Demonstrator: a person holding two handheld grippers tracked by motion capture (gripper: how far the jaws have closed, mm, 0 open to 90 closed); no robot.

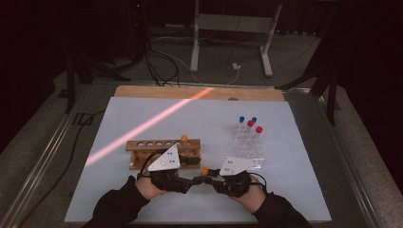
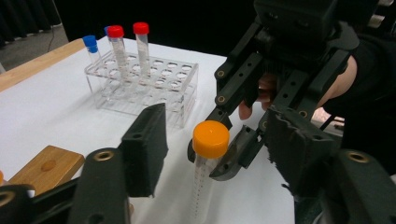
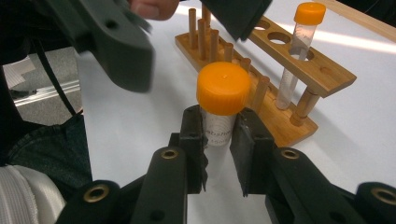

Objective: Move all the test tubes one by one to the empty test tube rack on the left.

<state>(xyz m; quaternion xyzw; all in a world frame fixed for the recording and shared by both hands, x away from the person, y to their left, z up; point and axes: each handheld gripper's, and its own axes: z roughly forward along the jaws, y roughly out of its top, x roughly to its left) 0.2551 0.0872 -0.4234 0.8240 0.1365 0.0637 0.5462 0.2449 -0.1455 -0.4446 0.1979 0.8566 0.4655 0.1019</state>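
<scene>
While the right gripper [image 3: 217,140] clamps an orange-capped tube [image 3: 223,100] just below its cap, upright, low centre of the high view, the left gripper [image 2: 212,154] sits around that same tube with jaws spread either side of it, pads not yet touching. Reads as a hand-over between grippers, right to left, or a two-handed grab to uncap; cannot tell which. Next move likely needs the left jaws to pinch the tube body under the cap squarely before the right lets go, keeping the tube upright so it does not slip.

Counts, near to far. Two hands, two grippers, bottom centre of the high view. One held orange-capped tube [image 1: 204,171]. Just behind it, left of centre, one wooden rack [image 1: 164,148] with a row of holes and one second orange-capped tube [image 1: 184,138] standing in a hole near its right end. Farther back, right of centre, one clear plastic rack [image 1: 248,145] holding four tubes: two red-capped [image 2: 115,31], two blue-capped [image 2: 90,42]. So six tubes total, two orange, two red, two blue. All on one white mat [image 1: 285,190] over the table, wooden strip along its far edge.
</scene>
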